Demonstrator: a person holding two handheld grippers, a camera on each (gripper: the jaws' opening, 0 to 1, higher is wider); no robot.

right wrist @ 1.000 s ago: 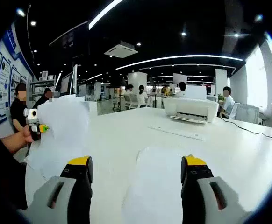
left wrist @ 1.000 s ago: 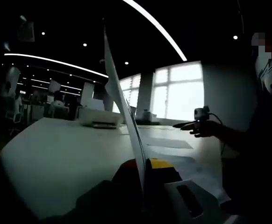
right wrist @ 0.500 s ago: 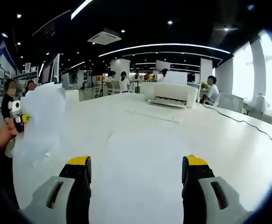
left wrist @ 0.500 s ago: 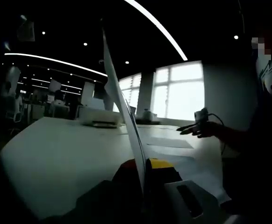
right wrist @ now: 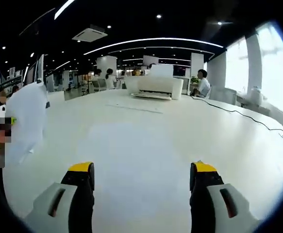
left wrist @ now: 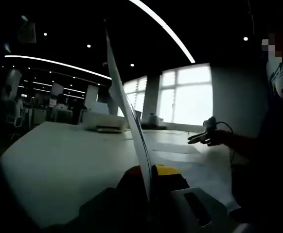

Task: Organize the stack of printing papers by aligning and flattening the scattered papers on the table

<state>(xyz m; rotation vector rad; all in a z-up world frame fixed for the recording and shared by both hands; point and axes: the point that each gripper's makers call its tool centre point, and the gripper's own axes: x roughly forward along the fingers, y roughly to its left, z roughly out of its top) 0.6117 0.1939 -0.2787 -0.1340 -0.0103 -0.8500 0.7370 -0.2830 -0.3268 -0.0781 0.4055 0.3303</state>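
My left gripper (left wrist: 149,174) is shut on a white paper sheet (left wrist: 127,107) that stands upright and edge-on between its jaws. That same held sheet (right wrist: 27,116) hangs at the far left of the right gripper view. More white sheets (left wrist: 178,148) lie flat on the white table (left wrist: 59,160), beyond and right of the left gripper. My right gripper (right wrist: 141,170) is open over the tabletop with nothing between its yellow-tipped fingers (right wrist: 81,168). From the left gripper view, the right gripper (left wrist: 204,137) is held in a hand low over those flat sheets.
A white printer (right wrist: 156,87) stands at the back of the table, with a loose sheet (right wrist: 134,108) lying in front of it. A dark cable (right wrist: 243,114) runs along the right side. Several people sit at desks beyond. Bright windows (left wrist: 187,97) stand behind.
The right gripper has sunk lower toward the flat sheets and its view has swung, so the printer and held sheet now sit further left. The left gripper holds still.
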